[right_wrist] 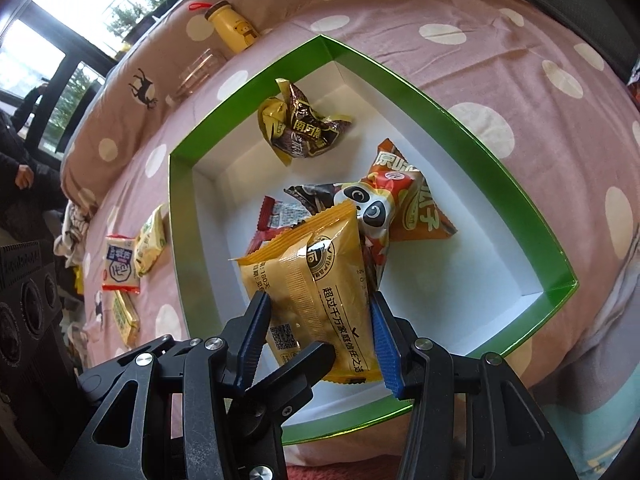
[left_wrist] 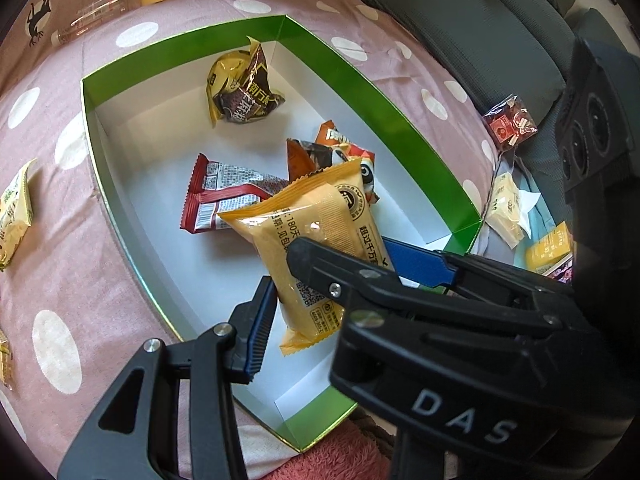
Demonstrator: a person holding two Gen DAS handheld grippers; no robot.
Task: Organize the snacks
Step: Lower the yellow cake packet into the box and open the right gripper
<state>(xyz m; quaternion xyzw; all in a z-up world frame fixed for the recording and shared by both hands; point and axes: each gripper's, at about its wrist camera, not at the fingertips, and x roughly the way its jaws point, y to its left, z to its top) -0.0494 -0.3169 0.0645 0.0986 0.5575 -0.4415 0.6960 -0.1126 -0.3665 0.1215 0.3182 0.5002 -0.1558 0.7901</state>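
Observation:
A yellow snack packet point(left_wrist: 316, 216) point(right_wrist: 320, 276) hangs low over the open green box point(left_wrist: 160, 60) point(right_wrist: 178, 216) with a white floor. My right gripper point(right_wrist: 320, 328) is shut on the packet's sides; in the left wrist view the right gripper point(left_wrist: 340, 246) crosses in from the right. My left gripper point(left_wrist: 308, 292) holds the packet's lower end: its left pad point(left_wrist: 260, 320) presses the edge, and its other finger is hidden behind the right gripper. In the box lie a brown-gold packet point(left_wrist: 240, 92) point(right_wrist: 304, 128), a red packet point(left_wrist: 224, 196) and an orange panda packet point(left_wrist: 340, 152) point(right_wrist: 400, 200).
The box rests on a pink dotted bedspread point(left_wrist: 60, 280). Pale green packets point(left_wrist: 14, 220) point(right_wrist: 150, 240) and a white-red packet point(right_wrist: 120, 264) lie left of it. A yellow bottle point(right_wrist: 234, 28) and clear jar point(left_wrist: 96, 16) stand behind. A grey chair point(left_wrist: 480, 32) carries a red packet point(left_wrist: 510, 124).

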